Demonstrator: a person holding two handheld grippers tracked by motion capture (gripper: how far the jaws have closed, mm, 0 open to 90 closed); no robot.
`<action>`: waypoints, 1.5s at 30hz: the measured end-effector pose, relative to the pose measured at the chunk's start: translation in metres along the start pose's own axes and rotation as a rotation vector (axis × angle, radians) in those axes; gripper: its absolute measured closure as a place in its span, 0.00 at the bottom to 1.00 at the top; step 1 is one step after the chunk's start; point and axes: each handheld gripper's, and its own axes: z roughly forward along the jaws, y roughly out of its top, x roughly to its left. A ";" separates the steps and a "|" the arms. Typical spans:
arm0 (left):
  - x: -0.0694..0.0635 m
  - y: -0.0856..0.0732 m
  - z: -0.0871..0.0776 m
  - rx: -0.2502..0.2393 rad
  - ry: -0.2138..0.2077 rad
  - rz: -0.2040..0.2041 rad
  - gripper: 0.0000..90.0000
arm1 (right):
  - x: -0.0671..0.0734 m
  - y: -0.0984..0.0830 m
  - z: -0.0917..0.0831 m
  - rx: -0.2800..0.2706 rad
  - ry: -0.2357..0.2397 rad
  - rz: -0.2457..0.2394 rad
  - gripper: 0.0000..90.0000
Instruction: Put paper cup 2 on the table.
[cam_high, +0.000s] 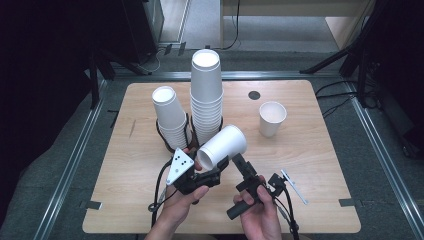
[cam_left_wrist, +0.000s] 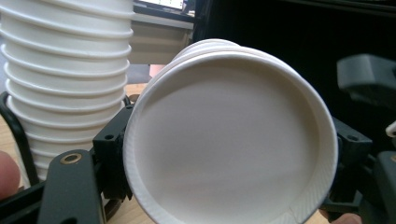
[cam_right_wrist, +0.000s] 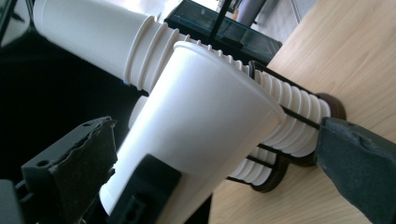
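A white paper cup (cam_high: 223, 146) lies tilted in the air over the table's front middle, its bottom toward my left gripper (cam_high: 212, 169). The left gripper view looks straight at that recessed bottom (cam_left_wrist: 229, 140), with a black jaw on either side of it. In the right gripper view one of those jaws presses on the cup (cam_right_wrist: 201, 121) near its base. My right gripper (cam_high: 236, 159) is beside the cup; its jaws stand wide apart around it, and the right-hand one is well clear of the cup wall.
A tall cup stack (cam_high: 206, 95) and a shorter one (cam_high: 170, 117) stand in black wire holders just behind the held cup. A single cup (cam_high: 272, 118) stands upright at the right. A dark round spot (cam_high: 254, 95) marks the wooden table (cam_high: 320, 165).
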 end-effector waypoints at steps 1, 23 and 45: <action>-0.001 0.000 0.000 0.000 -0.001 0.005 0.25 | 0.000 0.001 0.000 0.002 0.004 0.024 0.00; -0.014 -0.005 0.003 0.006 -0.025 0.060 0.25 | -0.003 0.007 0.018 0.016 0.003 0.302 0.00; -0.017 -0.006 0.004 0.028 -0.088 0.089 0.24 | -0.009 0.014 0.027 0.059 0.022 0.402 0.11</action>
